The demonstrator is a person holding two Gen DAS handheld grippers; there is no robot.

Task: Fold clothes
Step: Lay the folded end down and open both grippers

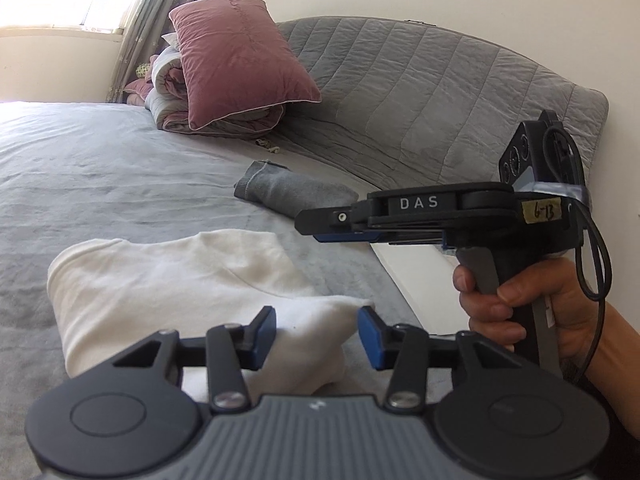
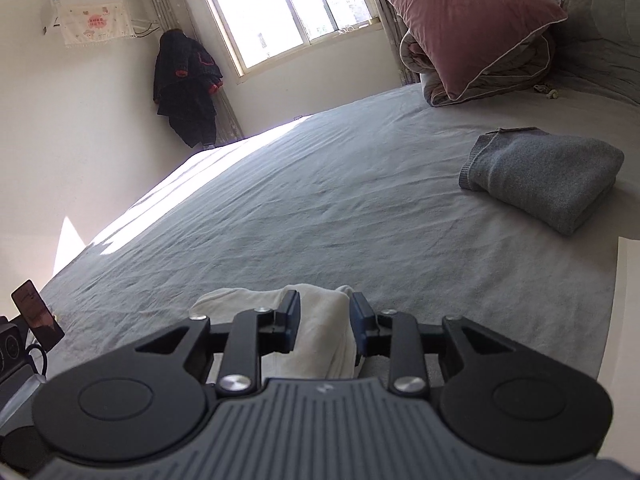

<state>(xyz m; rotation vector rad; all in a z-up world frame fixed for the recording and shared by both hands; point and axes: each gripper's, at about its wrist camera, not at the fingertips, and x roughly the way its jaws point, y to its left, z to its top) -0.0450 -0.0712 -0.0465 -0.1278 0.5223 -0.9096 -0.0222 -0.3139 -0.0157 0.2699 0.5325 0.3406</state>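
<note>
- We see the white garment (image 1: 168,288) lying bunched on the grey bed (image 1: 100,168), near the bed's right edge.
- Our left gripper (image 1: 317,334) stands partly open over a fold of the white cloth; the blue pads (image 1: 370,336) flank it, and we cannot tell if they press on it.
- Our right gripper (image 2: 325,322) has white cloth between its narrowly parted jaws, close to both pads; whether they pinch it we cannot tell.
- A folded grey garment (image 2: 548,178) rests farther up the bed, towards the right edge.
- A pink pillow (image 1: 240,64) leans on rolled bedding at the head corner.
</note>
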